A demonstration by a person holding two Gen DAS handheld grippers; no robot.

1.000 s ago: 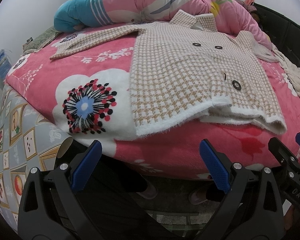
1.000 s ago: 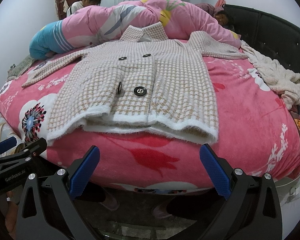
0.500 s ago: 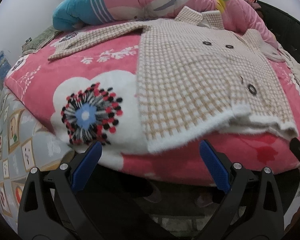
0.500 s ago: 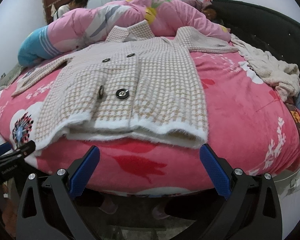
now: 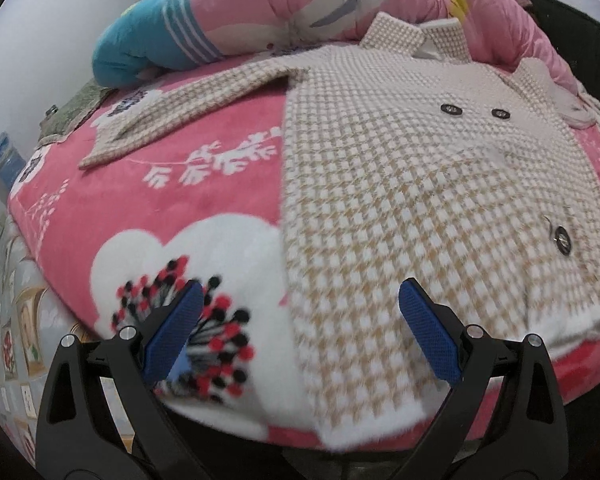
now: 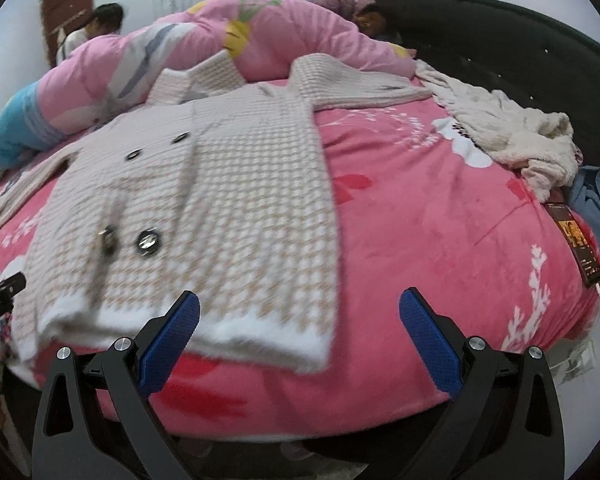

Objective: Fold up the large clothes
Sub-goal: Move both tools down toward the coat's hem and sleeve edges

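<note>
Lying flat on pink blanket (image 6: 440,216), houndstooth coat (image 6: 236,200), left gripper (image 5: 300,328) and right gripper (image 6: 300,328) fingers spread, empty

The coat (image 6: 204,208) lies flat on the bed (image 6: 440,232), with its bottom edge at the near side and its collar at the far side. One sleeve (image 5: 188,112) stretches out to the left and the other sleeve (image 6: 364,88) to the right. Behind the coat lies a rolled quilt (image 6: 260,36). A heap of cloth (image 6: 512,136) sits on the bed's right side, well apart from the coat. The left hand-held gripper (image 5: 298,332) is at the coat's near left corner, and the right hand-held gripper (image 6: 300,334) is at its near right corner.
</note>
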